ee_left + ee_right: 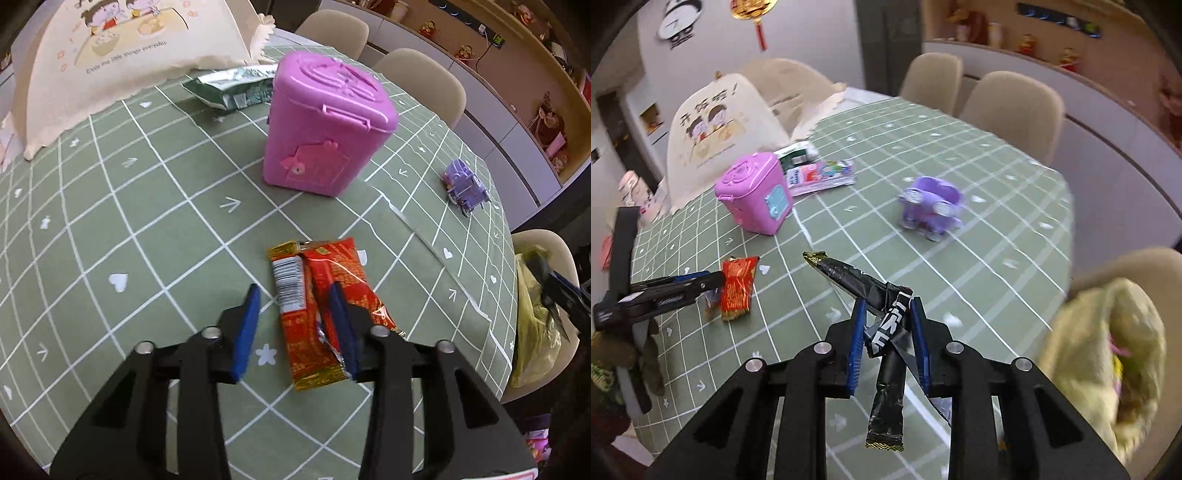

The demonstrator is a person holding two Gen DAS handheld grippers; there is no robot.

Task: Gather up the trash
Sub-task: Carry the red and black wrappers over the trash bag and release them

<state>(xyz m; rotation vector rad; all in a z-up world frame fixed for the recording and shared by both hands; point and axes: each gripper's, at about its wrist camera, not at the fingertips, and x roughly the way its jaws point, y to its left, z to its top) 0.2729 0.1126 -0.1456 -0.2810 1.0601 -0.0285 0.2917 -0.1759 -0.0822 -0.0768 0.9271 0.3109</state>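
Observation:
A red and gold snack wrapper (317, 310) lies flat on the green checked tablecloth. My left gripper (295, 295) is open just above it, its fingers astride the wrapper's left half. The wrapper (738, 291) and left gripper (701, 282) also show in the right wrist view. My right gripper (888, 310) is shut on a crumpled black wrapper (882, 332) and holds it above the table. A yellow-green trash bag (1108, 362) hangs open over a chair at the table's right edge; it also shows in the left wrist view (535, 325).
A pink toy bin (325, 129) stands mid-table, with a green foil packet (236, 90) and a pink packet (823, 177) behind it. A purple toy car (931, 206) sits to the right. A cream cartoon food cover (122, 55) stands at the back left. Beige chairs (1012, 107) ring the table.

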